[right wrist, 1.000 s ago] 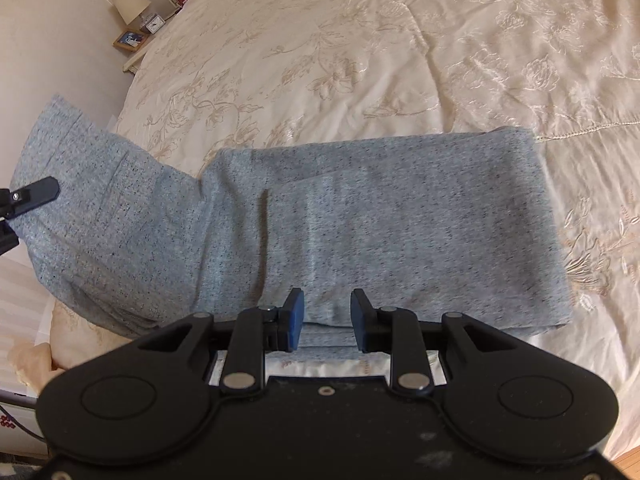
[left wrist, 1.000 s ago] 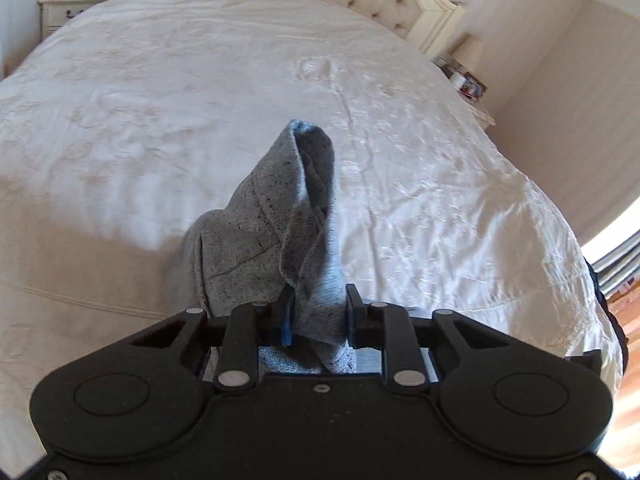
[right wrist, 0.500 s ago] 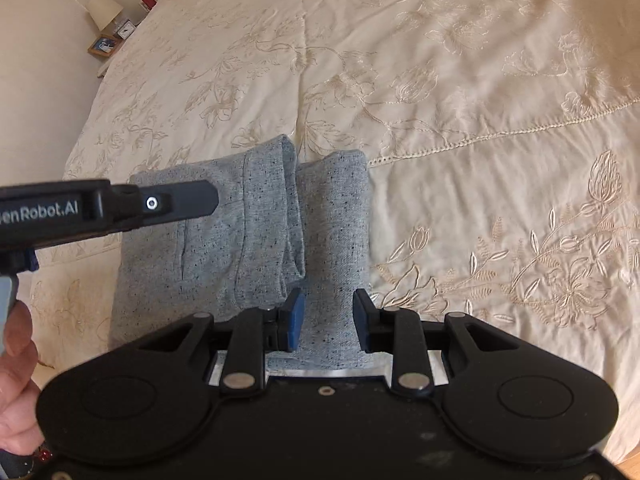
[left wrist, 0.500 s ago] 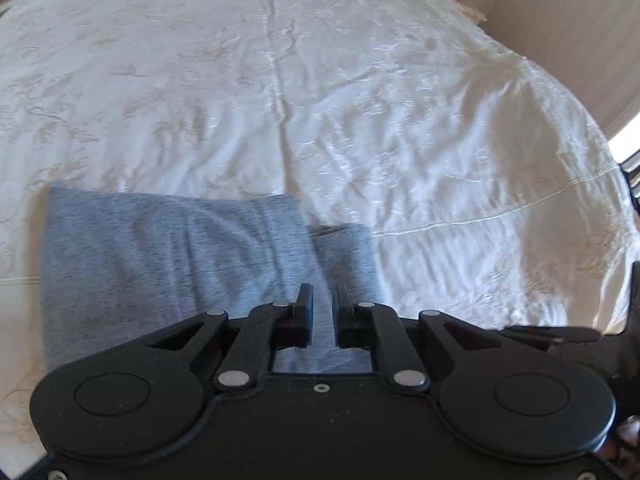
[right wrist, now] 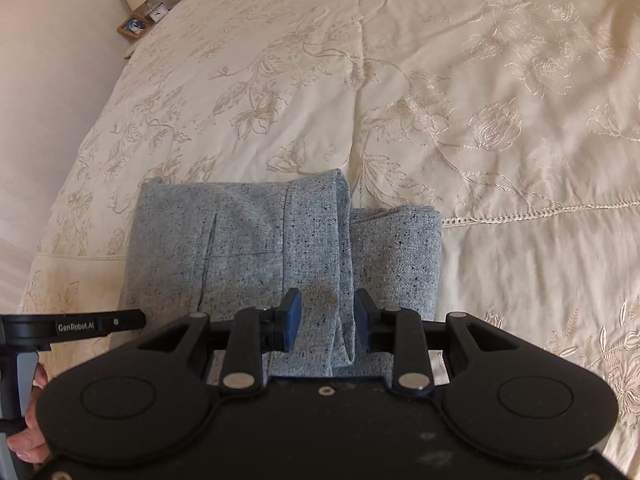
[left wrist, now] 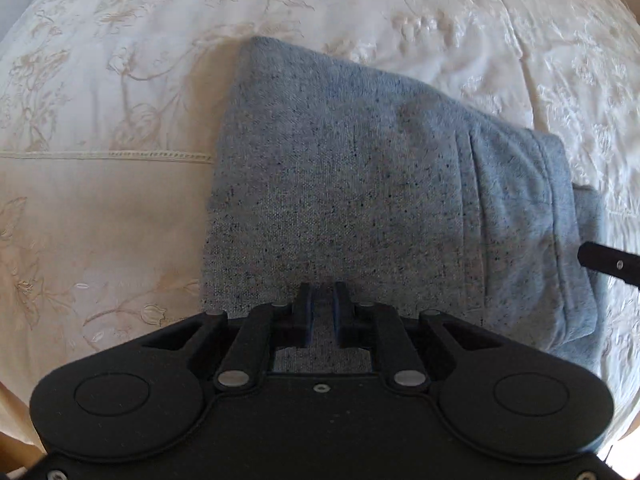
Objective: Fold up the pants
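**Pants down in a folded stack, grips coming off**

Since a second ago the lifted end has come down: pants (left wrist: 360, 184) lie folded on the bedspread (right wrist: 440, 80). Left gripper (left wrist: 321, 312) stands nearly closed, pointing steeply down just over the cloth, nothing visibly pinched. Right gripper (right wrist: 327, 320) is opening astride the fold edge. Best withdraw straight upward, without dragging layers.

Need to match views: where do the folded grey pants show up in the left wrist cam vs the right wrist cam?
Left wrist: folded grey pants fill the centre, running to the right edge, directly ahead of the left gripper.
Right wrist: the pants lie lower centre-left, reaching under the right gripper.
Shared landmark: the bedspread's stitched seam line running into the pants' side.
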Demonstrator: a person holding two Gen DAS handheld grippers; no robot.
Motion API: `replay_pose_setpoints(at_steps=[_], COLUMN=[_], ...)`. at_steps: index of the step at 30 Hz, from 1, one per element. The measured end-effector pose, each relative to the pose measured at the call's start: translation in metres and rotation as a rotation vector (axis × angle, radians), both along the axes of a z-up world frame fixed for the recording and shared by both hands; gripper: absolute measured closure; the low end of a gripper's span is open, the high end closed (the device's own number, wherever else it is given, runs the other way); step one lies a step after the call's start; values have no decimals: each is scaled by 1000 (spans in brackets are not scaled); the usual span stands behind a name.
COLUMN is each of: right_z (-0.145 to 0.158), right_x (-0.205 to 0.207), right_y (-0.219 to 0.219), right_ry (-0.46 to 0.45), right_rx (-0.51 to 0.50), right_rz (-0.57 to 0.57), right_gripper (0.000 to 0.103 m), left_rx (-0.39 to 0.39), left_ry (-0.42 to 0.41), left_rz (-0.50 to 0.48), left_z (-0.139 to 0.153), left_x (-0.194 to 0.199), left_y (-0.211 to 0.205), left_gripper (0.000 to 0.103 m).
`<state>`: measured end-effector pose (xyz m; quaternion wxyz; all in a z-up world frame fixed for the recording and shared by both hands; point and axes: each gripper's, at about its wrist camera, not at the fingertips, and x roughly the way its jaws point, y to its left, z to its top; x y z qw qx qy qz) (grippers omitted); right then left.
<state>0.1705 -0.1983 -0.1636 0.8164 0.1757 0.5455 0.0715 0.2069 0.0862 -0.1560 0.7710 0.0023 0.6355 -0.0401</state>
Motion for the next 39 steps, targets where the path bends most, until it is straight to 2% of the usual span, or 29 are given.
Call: replay_pose_setpoints(at_steps=[4,10,14,17,19,20,24,28,33,36,39], right_z=[-21,-41,-47,-48,-45,-43,-21,20,56,49,21], right_x=[14,27,33,37,37,37,26,9,-24,-39,-43], right_y=[5,10,13,15,15,16,28,36,23,6,-10], right_ry=[55,94,89,125,132,129,69,-10,-59,-27,14], right_rx=[5,31,28,29,46,49,16,5,-23,-96,-98], right_rz=[4,-31,-26,-28,-37,-37,-35,-34,-75,-127,-151], right_gripper=[69,66,65,66,82,94,96,97,97,97,97], left_rx=[-3,-106,-88,-78,-77,-78,-74,-92,-118,-115,-111], left_ry=[10,4,-13,-27,-29,-31,-45,-67,-95,-102,-111], left_rz=[-60,-45,-16,1,22,29,54,60,21,-24,-86], left_z=[-10,-1,8,10,10,10,11,16,20,19,22], left_x=[2,-6,-14,-18,-17,-17,-17,-16,-16,-16,-14], left_y=[-3,21,40,53,60,63,73,79,67,52,32], left_gripper=[86,85,85,85,85,85,85,85,85,85,85])
